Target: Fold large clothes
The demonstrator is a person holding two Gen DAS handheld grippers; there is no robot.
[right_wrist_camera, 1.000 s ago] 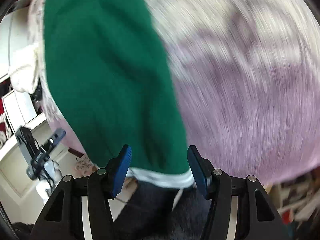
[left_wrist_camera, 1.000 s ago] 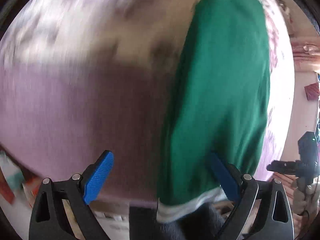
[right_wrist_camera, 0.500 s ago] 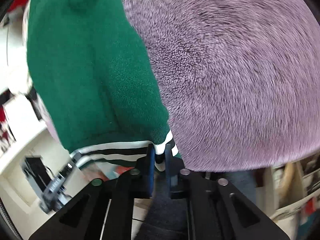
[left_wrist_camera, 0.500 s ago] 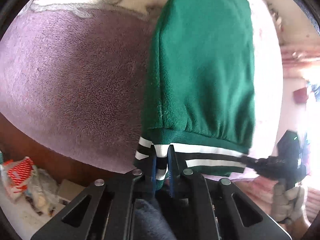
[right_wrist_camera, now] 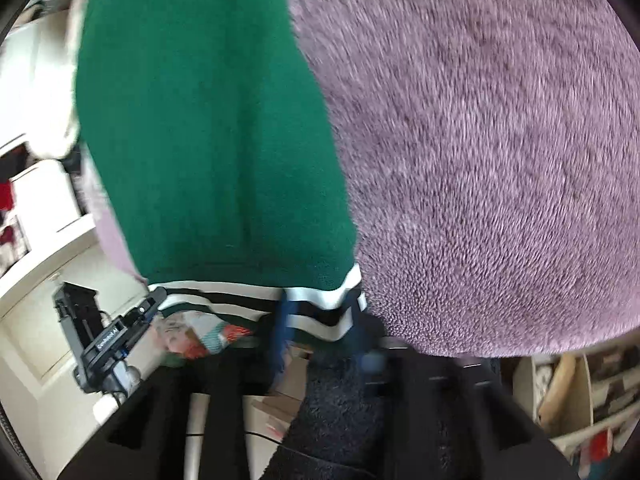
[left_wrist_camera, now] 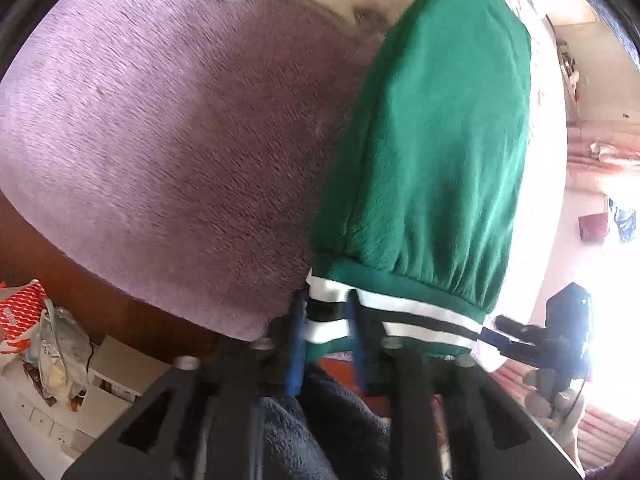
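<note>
A green sweater (left_wrist_camera: 440, 152) lies folded lengthwise on a purple fleece blanket (left_wrist_camera: 180, 140). Its black-and-white striped hem (left_wrist_camera: 420, 312) faces me. My left gripper (left_wrist_camera: 326, 334) is at the hem's left corner. Its jaws are opening, and the striped corner lies loosely between the blue pads (left_wrist_camera: 296, 344). In the right wrist view the sweater (right_wrist_camera: 208, 120) fills the left half and the blanket (right_wrist_camera: 500, 160) the right. My right gripper (right_wrist_camera: 318, 320) is at the hem's right corner (right_wrist_camera: 320, 304). Its jaws are also opening, with the hem between them.
A black camera on a small tripod (left_wrist_camera: 560, 336) (right_wrist_camera: 100, 340) stands just beyond the hem. Dark fuzzy cloth (left_wrist_camera: 320, 420) sits below both grippers. Bags and boxes (left_wrist_camera: 52, 340) lie on the floor at left. Shelves (right_wrist_camera: 592, 400) stand at the lower right.
A second ago both grippers hung open over the sweater's end. Half a second ago both were shut on the striped hem. Now the jaws of both have parted again.
</note>
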